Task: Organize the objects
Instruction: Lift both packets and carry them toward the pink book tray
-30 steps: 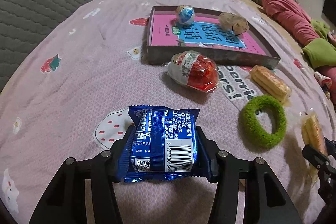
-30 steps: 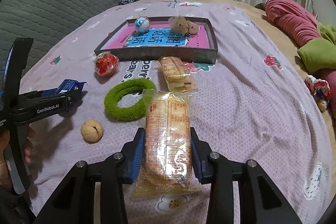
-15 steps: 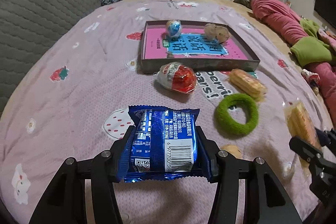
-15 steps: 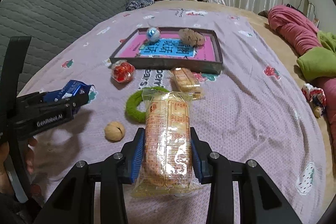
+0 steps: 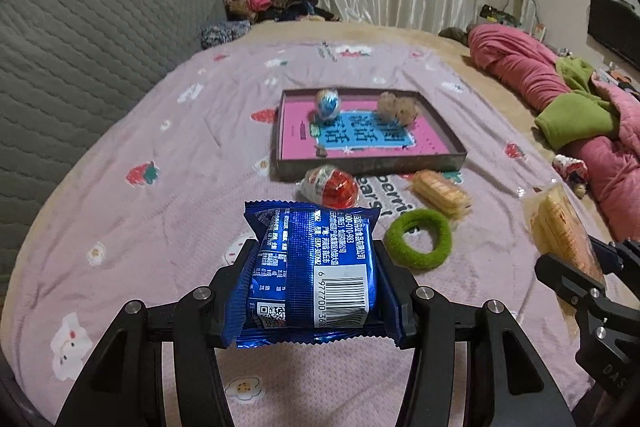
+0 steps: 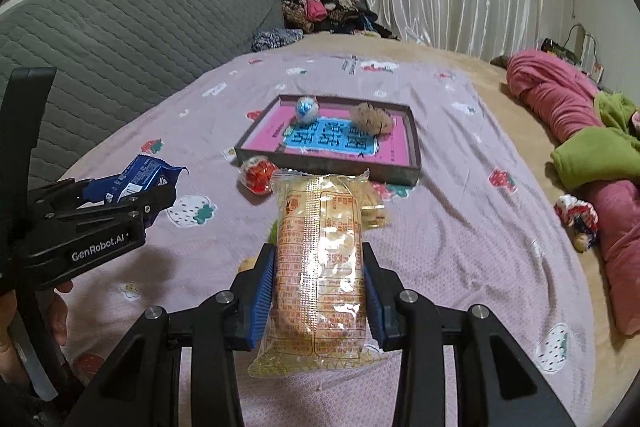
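My left tongs (image 5: 316, 279) are clenching the blue snack packet (image 5: 312, 267) above the bed's near edge. My right tongs (image 6: 318, 291) are gripping the yellow cracker packet (image 6: 320, 267) in the air, short of the tray (image 6: 320, 169) at mid-bed.

Tray (image 5: 372, 169) lies mid-bedspread (image 5: 160, 147). In it: wrapped ball (image 5: 327, 102) far-left, walnuts (image 5: 398, 107) far-right. Before tray: wrapped egg (image 5: 330, 187) left, cracker pack (image 5: 440, 193) right, ring (image 5: 418, 244) nearer. Blanket (image 5: 560, 99) at right.
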`<state>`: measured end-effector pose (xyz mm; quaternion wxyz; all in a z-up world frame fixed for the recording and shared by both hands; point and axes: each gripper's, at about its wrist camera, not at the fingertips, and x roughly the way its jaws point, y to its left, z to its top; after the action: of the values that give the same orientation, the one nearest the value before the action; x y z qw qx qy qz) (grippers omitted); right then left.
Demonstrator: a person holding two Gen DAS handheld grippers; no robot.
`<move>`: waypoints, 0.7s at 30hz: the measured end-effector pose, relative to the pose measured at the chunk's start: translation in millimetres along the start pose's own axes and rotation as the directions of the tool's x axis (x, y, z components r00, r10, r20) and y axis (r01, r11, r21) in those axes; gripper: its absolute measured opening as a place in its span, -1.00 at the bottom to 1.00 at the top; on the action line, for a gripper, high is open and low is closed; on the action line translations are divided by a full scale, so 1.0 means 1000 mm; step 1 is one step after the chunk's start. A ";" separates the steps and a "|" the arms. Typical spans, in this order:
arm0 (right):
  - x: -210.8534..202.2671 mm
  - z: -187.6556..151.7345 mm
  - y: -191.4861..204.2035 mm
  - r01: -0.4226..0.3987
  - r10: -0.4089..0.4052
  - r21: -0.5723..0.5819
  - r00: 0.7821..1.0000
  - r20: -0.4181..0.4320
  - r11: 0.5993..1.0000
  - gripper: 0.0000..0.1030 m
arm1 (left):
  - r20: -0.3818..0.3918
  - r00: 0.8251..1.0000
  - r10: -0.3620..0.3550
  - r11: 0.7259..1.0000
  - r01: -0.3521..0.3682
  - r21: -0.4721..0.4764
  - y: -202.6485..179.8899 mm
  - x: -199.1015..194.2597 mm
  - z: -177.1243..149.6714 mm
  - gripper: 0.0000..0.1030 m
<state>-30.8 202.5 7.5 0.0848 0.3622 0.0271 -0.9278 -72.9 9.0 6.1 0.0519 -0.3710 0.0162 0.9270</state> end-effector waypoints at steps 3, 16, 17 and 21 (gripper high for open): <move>-0.013 0.005 0.002 0.004 -0.004 -0.005 1.000 0.029 1.000 -0.22 | 0.019 1.000 0.001 1.000 -0.001 0.010 -0.002 -0.013 0.001 0.09; -0.046 0.023 0.010 0.026 -0.023 -0.030 0.993 0.113 0.999 -0.22 | 0.098 0.995 -0.012 0.999 0.009 0.033 -0.010 -0.056 0.015 0.09; -0.048 0.025 0.011 0.027 -0.023 -0.037 0.993 0.118 0.999 -0.22 | 0.101 0.995 -0.011 0.999 0.008 0.033 -0.010 -0.057 0.017 0.09; -0.049 0.036 0.014 0.027 -0.019 -0.054 0.991 0.134 0.998 -0.22 | 0.111 0.994 -0.015 1.000 0.012 0.029 -0.011 -0.060 0.025 0.09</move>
<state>-17.0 191.0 67.3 0.0858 0.2968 0.0514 -0.9497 -45.8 16.5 65.7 0.0643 -0.3180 0.0238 0.9456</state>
